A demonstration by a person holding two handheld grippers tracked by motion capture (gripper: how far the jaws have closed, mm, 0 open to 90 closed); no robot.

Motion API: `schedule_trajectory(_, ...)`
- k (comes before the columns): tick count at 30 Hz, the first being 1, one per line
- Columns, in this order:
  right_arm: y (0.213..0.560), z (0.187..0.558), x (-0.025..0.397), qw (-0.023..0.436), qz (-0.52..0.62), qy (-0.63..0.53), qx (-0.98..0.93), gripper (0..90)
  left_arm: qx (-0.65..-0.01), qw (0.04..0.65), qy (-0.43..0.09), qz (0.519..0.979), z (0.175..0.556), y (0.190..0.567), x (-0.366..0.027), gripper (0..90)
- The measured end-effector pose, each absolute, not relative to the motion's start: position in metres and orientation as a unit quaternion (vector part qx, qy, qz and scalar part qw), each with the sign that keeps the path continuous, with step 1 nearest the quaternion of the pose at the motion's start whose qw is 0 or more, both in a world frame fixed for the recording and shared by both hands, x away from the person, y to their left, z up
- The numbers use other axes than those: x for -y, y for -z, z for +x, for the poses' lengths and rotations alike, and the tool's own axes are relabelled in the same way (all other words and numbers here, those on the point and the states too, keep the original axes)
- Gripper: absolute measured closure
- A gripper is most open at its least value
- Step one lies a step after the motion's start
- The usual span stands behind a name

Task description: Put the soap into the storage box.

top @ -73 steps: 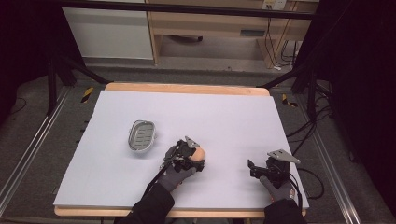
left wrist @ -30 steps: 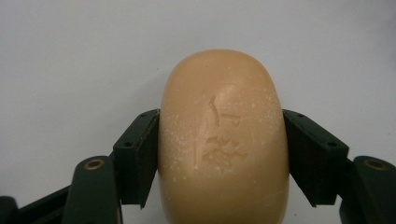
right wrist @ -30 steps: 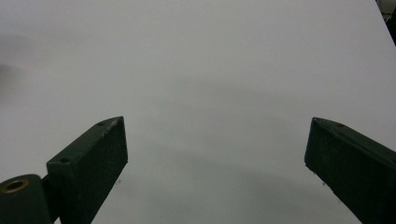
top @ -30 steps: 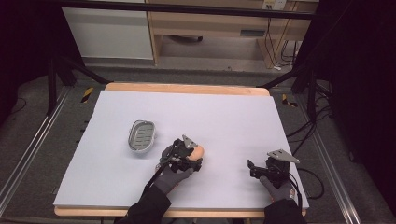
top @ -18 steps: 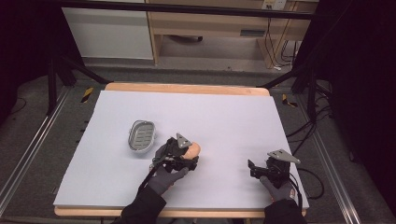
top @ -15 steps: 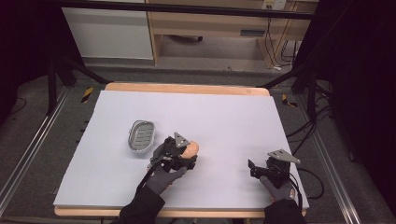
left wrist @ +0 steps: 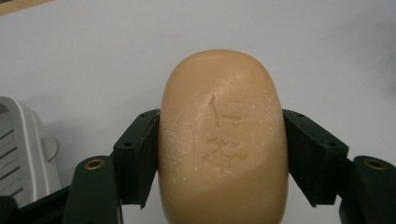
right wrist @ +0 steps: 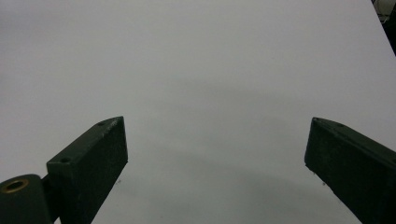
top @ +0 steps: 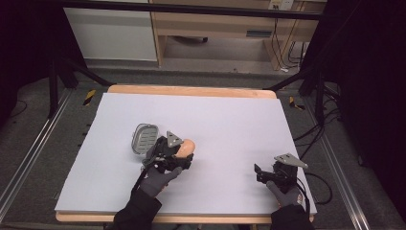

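- The left gripper [top: 184, 152], left of centre in the high view, is clamped on a tan bar of soap [left wrist: 223, 140]; in the left gripper view both black jaws press flat against the bar's long sides.
- The bar of soap sits at the middle of the left gripper view, held lengthwise and seemingly just above the white table cover [top: 230, 120].
- A grey soap dish [top: 143, 139] lies just beside the gripper, toward the left of the high view; its slatted edge shows at the lower left of the left gripper view. I judge the dish to be where the soap is headed.
- The right gripper [top: 262, 173] rests at the lower right of the high view with its jaws spread wide and nothing between them.
- Risk: the soap is smooth and rounded (its surface looks dusty with flakes), so it could squirt out of the jaws if the grip tightens or the hand tilts.
- Risk: the light dish could be nudged aside by the gripper body.
- An embossed mark shows on the soap's face, too worn to read.
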State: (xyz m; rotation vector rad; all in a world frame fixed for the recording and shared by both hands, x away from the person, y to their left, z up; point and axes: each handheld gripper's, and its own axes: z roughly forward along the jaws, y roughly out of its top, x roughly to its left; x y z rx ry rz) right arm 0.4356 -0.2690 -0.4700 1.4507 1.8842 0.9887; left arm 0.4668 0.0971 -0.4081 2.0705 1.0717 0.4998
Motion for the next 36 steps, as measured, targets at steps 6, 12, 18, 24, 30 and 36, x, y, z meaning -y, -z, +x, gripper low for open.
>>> schedule_trajectory(6,0.470,0.436,0.269,0.280,0.540,-0.369,-0.703,6.2,-0.424,0.371,-0.200,0.802,0.468,0.404,-0.107,32.0)
schedule_trajectory(12,0.470,0.435,0.269,0.279,0.540,-0.369,-0.703,6.2,-0.430,0.375,-0.204,0.796,0.469,0.402,-0.114,32.0)
schedule_trajectory(18,0.471,0.435,0.268,0.279,0.540,-0.367,-0.704,6.2,-0.438,0.377,-0.208,0.789,0.471,0.398,-0.126,32.0)
schedule_trajectory(24,0.471,0.436,0.269,0.280,0.540,-0.366,-0.704,6.2,-0.445,0.376,-0.215,0.784,0.474,0.394,-0.136,32.0)
schedule_trajectory(30,0.471,0.436,0.269,0.280,0.540,-0.368,-0.703,6.2,-0.455,0.377,-0.222,0.775,0.481,0.389,-0.145,32.0)
schedule_trajectory(36,0.470,0.436,0.269,0.278,0.541,-0.369,-0.703,6.2,-0.469,0.383,-0.224,0.764,0.490,0.384,-0.156,32.0)
